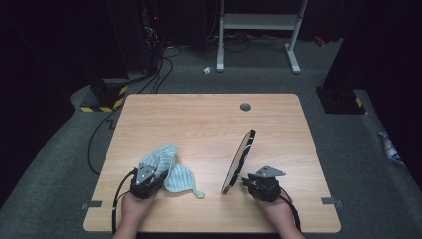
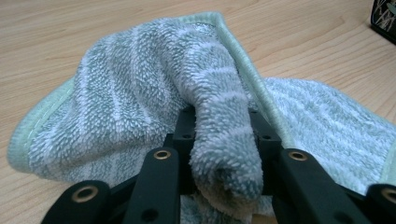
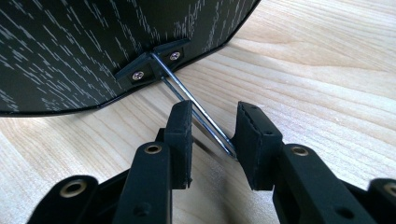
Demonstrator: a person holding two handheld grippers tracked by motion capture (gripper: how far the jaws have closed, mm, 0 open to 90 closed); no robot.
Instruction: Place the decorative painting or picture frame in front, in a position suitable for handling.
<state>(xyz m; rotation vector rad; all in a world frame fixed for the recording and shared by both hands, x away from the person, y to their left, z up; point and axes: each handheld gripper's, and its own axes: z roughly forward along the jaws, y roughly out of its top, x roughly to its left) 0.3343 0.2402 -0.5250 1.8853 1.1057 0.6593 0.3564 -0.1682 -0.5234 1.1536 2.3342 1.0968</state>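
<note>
Left tongs (image 2: 224,140) are pinching a bunched fold of the striped towel (image 2: 140,93), which lies on the table (image 1: 199,119) near its front left. Right tongs (image 3: 212,140) sit spread around the mirror's (image 1: 239,159) wire stand (image 3: 196,109); the mirror leans tilted at front right.

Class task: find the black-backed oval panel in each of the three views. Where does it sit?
High view: the oval panel stands on edge, right of centre.
Left gripper view: its dark corner, top right.
Right gripper view: its black back, upper left.
Shared landmark: the wooden table.
</note>
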